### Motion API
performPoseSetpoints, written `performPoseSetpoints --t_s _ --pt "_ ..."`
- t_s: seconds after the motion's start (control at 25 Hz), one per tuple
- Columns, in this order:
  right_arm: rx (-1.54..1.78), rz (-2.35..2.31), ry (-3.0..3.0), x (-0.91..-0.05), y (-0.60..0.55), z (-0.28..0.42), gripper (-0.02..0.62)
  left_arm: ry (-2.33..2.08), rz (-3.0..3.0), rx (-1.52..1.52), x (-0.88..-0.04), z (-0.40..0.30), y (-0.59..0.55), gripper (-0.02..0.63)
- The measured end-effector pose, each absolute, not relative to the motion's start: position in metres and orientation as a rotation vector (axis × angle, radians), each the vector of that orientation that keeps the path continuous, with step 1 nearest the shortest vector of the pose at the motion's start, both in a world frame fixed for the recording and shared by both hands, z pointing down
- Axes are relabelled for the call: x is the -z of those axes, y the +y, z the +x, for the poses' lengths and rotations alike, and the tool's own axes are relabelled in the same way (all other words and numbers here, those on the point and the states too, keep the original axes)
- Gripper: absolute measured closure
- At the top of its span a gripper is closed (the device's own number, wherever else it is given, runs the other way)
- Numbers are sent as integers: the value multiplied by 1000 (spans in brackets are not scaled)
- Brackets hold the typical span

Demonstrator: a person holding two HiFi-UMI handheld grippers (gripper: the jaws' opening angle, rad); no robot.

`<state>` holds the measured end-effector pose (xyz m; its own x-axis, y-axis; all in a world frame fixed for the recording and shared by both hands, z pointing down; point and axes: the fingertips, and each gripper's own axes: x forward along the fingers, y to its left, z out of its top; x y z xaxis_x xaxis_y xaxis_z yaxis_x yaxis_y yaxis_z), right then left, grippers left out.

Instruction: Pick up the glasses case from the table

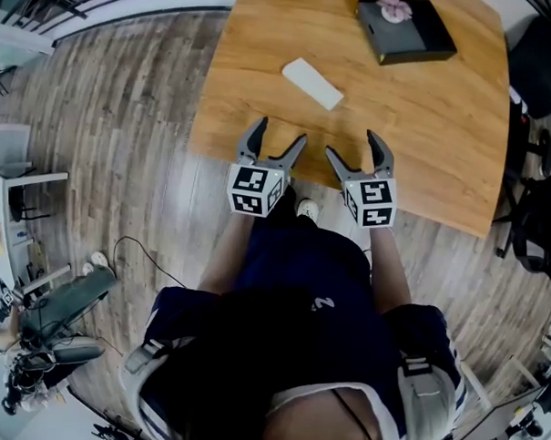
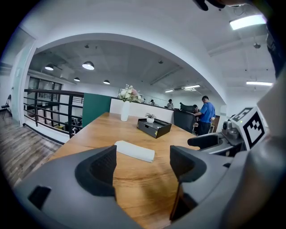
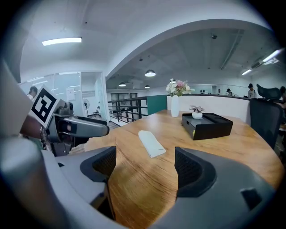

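Gaping, left gripper (image 1: 281,133) and right gripper (image 1: 352,143) face the unobstructed glasses case (image 1: 311,83).

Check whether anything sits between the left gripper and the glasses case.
Nothing visible does. The left gripper, jaws apart and empty, hovers at the near edge of the wooden table, and only bare tabletop lies between it and the white glasses case. The black box sits farther back to the right, off that line.

On the desk (image 1: 443,149), the case (image 1: 311,83) is lying at upper centre, the box (image 1: 407,31) at upper right. Left claw (image 1: 279,134) and right claw (image 1: 352,143) are hovering abreast over its lower edge.
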<state>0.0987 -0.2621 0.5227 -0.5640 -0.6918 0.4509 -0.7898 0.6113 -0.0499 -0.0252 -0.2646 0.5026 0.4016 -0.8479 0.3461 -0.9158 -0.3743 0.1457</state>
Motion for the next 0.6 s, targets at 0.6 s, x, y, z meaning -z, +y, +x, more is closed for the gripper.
performPoseSetpoints --t_s 0.6 --pt "-360 1044 -2333 -555 -362 42 187 -1398 2423 -402 -510 -50 -356 249"
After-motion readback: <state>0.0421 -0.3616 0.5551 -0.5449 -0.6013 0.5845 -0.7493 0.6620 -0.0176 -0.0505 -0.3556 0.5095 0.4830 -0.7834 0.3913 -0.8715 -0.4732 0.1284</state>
